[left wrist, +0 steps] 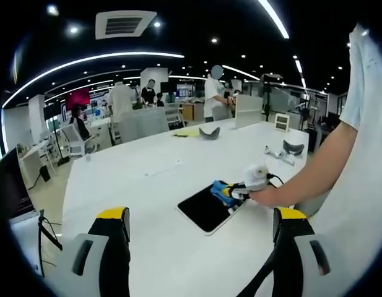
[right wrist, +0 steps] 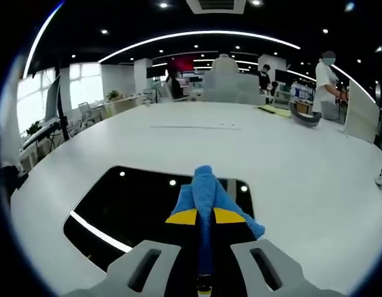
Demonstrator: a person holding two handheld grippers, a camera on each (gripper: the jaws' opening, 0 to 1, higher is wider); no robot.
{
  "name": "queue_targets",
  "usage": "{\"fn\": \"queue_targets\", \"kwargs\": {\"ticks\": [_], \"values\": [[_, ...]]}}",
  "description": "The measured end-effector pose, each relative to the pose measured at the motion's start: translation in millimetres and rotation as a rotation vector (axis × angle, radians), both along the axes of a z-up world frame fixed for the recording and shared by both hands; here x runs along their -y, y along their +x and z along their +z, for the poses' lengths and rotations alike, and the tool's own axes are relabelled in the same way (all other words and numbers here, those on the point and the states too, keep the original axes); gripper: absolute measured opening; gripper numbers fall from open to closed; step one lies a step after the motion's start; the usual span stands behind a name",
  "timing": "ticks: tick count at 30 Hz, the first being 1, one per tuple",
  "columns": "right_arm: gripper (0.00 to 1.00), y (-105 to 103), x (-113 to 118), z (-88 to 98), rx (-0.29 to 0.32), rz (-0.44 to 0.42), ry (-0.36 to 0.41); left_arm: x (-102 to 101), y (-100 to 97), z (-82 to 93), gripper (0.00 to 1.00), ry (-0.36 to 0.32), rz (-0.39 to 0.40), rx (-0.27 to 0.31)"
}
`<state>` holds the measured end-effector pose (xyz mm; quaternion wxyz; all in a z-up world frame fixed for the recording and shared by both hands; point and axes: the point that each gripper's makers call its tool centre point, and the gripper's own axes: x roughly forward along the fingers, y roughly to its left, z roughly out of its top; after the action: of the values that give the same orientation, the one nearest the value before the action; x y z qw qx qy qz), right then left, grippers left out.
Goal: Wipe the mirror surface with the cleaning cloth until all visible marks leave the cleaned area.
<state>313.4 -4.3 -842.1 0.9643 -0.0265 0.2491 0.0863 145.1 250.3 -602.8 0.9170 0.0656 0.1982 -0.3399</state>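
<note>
In the right gripper view, our right gripper [right wrist: 205, 218] sits at the bottom centre of the frame with its yellow-tipped jaws closed tight on the blue cleaning cloth [right wrist: 206, 193]. The cloth bunches up above the jaw tips and spills a little to the right. It rests on the mirror [right wrist: 125, 213], a dark rectangular slab lying flat on the white tabletop [right wrist: 178, 145] in the lower middle of the frame; its glossy face reflects ceiling spots and a curved light strip.

In the left gripper view, our left gripper [left wrist: 203, 226] rises from the bottom of the frame with its jaws wide apart and nothing between them, held above the bare tabletop [left wrist: 147, 179]. Between and beyond the two jaws, right of centre, we see the mirror [left wrist: 206, 209] again, with the cleaning cloth [left wrist: 219, 189] pressed on its far right corner by the right gripper [left wrist: 231, 193]. A hand [left wrist: 265, 197] grips that tool, and a bare arm in a white sleeve runs up the right edge of the frame.

Farther out on the tabletop, a small white device [left wrist: 280, 154] lies right of centre and a grey curved object [left wrist: 209, 132] sits near the far edge. Beyond it, in the upper middle, several people [left wrist: 215, 96] stand among desks and chairs under long curved ceiling lights.
</note>
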Motion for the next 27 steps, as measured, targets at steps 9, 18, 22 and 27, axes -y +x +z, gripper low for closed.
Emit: {"fn": "queue_targets", "kwargs": {"ticks": [9,18,22,27], "values": [[0.03,-1.1,-23.4,0.2,-0.001,0.044,0.020,-6.2,-5.8,-2.2,0.97,0.006,0.029,-0.007],[0.03,-0.4,-37.8,-1.7,-0.008,0.085,0.023,-8.9,-11.0,-1.6,0.97,0.008,0.050,-0.004],[0.03,-1.6,-43.9,-1.7,-0.009,0.099,0.025,-11.6,-13.2,-2.0,0.97,0.010,0.058,-0.002],[0.03,-3.4,-53.6,-1.0,-0.011,0.116,0.029,-17.2,-15.7,-2.0,0.97,0.010,0.073,-0.001]]}}
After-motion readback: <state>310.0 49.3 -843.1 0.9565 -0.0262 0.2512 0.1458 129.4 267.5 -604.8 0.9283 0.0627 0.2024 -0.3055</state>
